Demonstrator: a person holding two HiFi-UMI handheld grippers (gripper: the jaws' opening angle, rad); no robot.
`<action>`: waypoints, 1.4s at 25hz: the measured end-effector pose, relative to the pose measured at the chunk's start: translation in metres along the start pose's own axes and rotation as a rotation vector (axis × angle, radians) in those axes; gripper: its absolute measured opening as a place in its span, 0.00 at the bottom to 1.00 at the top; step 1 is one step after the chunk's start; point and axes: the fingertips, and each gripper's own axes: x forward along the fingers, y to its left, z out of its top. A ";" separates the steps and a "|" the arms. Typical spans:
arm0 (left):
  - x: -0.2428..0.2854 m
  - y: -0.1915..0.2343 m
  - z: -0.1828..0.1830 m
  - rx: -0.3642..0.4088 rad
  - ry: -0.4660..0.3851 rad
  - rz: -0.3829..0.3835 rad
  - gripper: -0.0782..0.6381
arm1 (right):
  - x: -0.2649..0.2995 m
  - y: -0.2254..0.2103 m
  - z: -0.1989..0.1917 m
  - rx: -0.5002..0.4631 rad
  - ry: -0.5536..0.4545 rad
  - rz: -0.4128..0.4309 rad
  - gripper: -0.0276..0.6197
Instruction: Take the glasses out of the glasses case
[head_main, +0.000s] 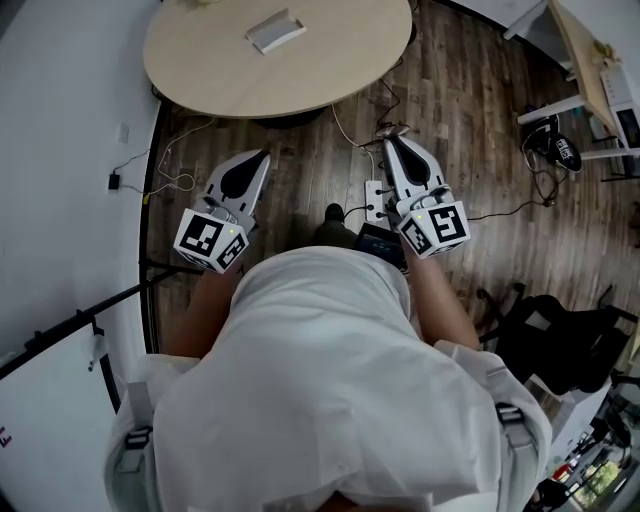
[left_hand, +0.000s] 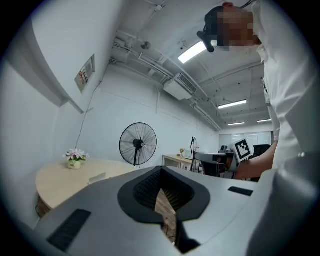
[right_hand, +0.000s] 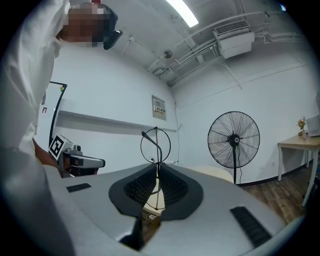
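A pale grey glasses case lies closed on the round wooden table at the top of the head view. The glasses themselves are not in sight. In the left gripper view the case shows as a small flat box on the table at the far left. My left gripper hangs over the floor short of the table's near edge, shut and empty. My right gripper is level with it further right, also shut on nothing.
Cables and a power strip lie on the wooden floor between the grippers. A standing fan and a small flower pot are ahead. A white wall is at the left, a desk and a black chair at the right.
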 end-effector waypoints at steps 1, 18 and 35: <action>-0.011 0.000 -0.004 -0.005 0.002 0.003 0.13 | -0.002 0.011 -0.002 -0.004 0.005 -0.001 0.09; -0.075 -0.035 -0.043 -0.065 0.008 -0.014 0.13 | -0.058 0.067 -0.023 -0.028 0.081 0.021 0.09; 0.000 -0.122 -0.026 -0.075 0.052 -0.104 0.13 | -0.123 -0.007 -0.017 -0.017 0.048 0.025 0.09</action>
